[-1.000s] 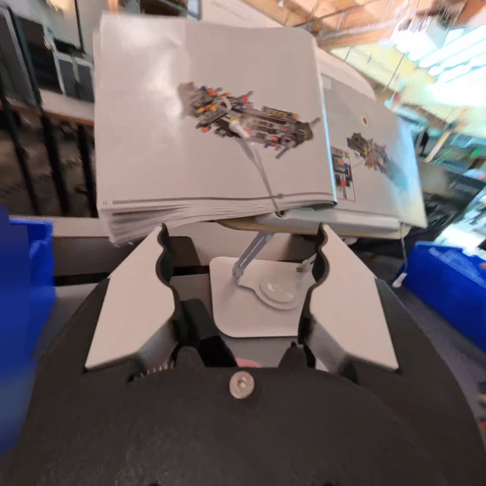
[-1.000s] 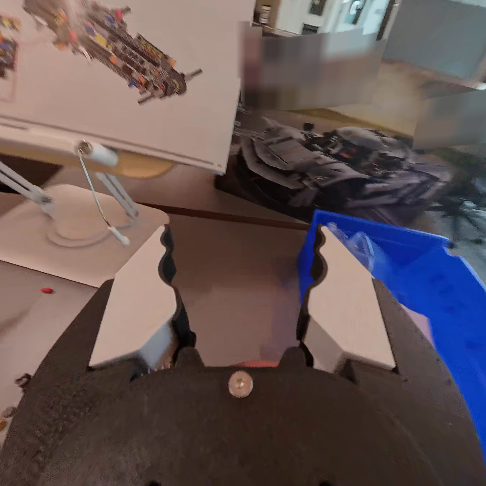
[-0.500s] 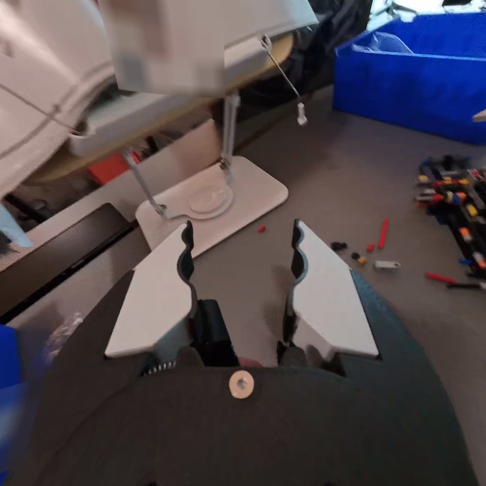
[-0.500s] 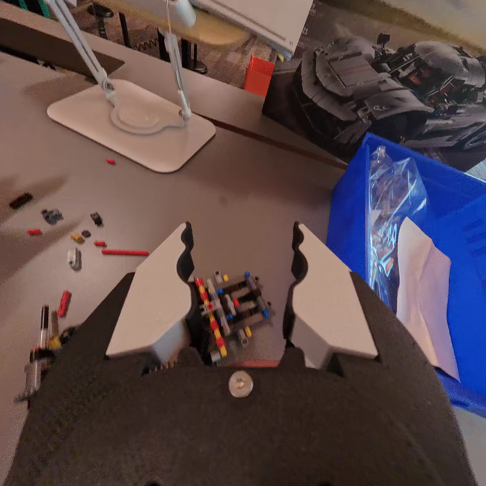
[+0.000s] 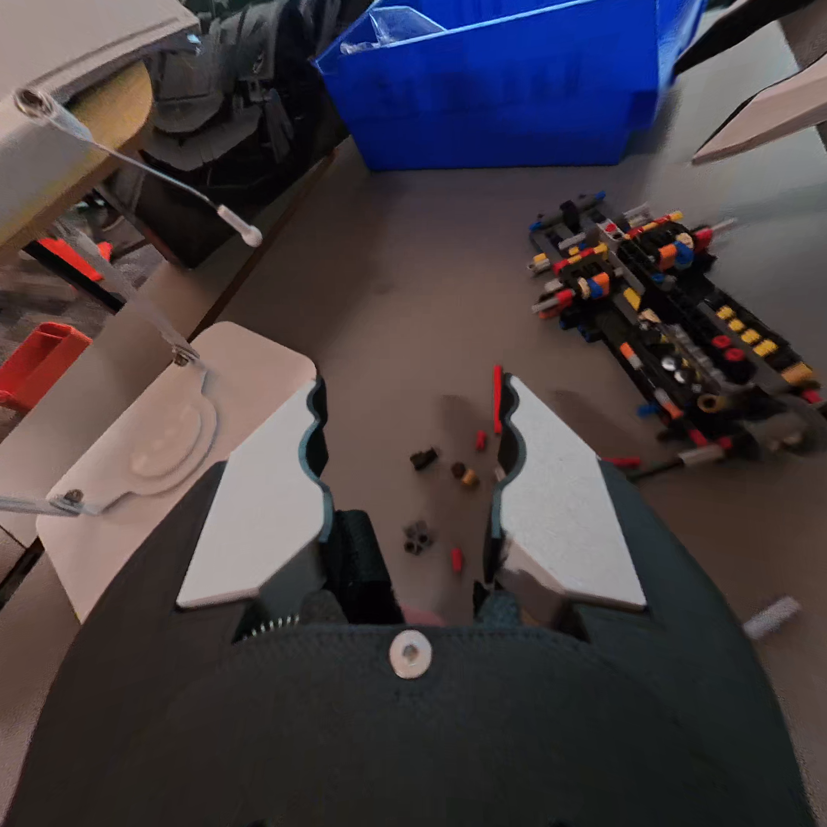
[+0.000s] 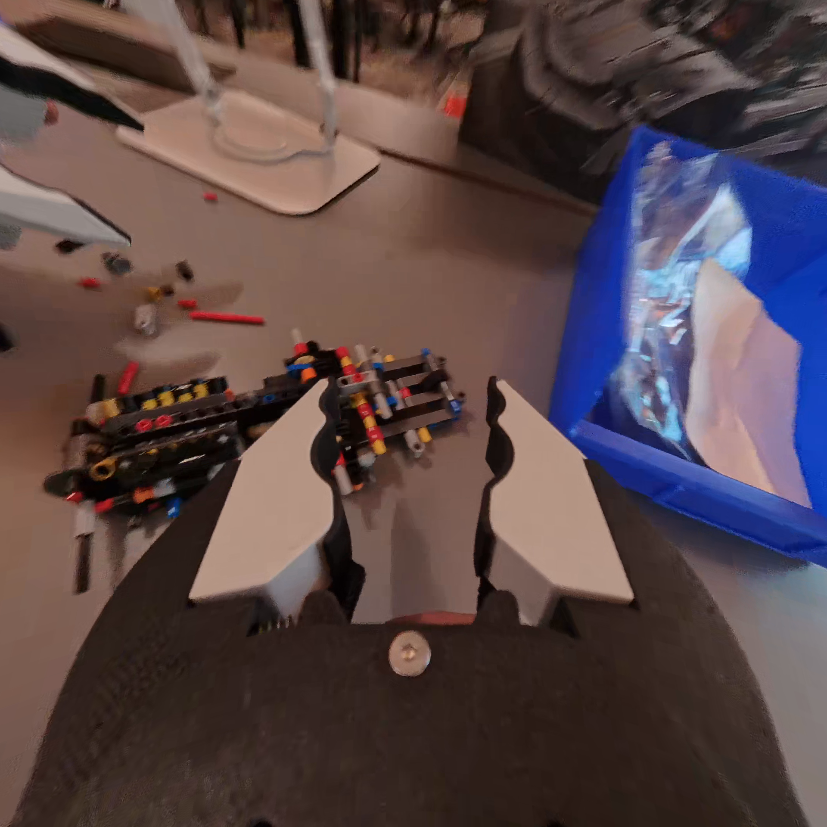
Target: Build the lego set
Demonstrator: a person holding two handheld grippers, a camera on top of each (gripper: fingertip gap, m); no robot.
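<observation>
Grey table [image 5: 402, 268] with a half-built lego model [image 6: 268, 425] and loose pieces [image 5: 452, 470].
Left gripper [image 5: 411, 402] and right gripper [image 6: 407, 402] both hang released, grasping nothing.

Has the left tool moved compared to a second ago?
Yes. The left tool has swung down and to the right: the white stand base, formerly centred between its fingers, now sits left, with loose pieces between them.

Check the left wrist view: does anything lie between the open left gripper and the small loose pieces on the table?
Nothing visible does. The left gripper is open above the loose pieces, which lie on bare table between its fingers.
</observation>
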